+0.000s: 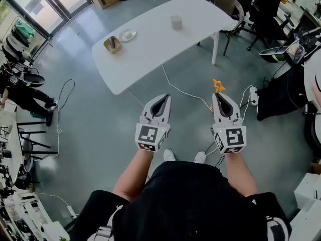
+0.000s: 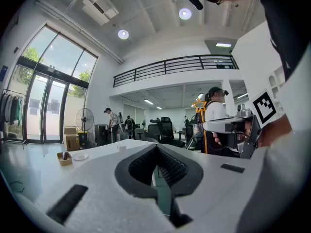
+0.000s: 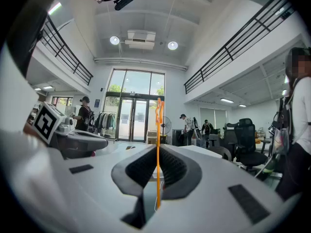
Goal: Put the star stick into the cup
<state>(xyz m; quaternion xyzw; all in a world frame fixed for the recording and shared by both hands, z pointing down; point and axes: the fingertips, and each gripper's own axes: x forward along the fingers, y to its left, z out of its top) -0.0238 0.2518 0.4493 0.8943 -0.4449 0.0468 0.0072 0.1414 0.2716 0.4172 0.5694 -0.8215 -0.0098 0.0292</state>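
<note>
An orange star stick stands up out of my right gripper, whose jaws are shut on its thin shaft. The star tops the stick above the jaw tips. My left gripper is level with the right one, shut with nothing in it. Both are held over the grey floor in front of the person, well short of the white table. The pale cup stands upright near the table's far right end and shows small in the left gripper view.
A small wooden tray and a white plate lie on the table's left part. A white cable runs across the floor to a power strip. Office chairs stand at right, and a person at left.
</note>
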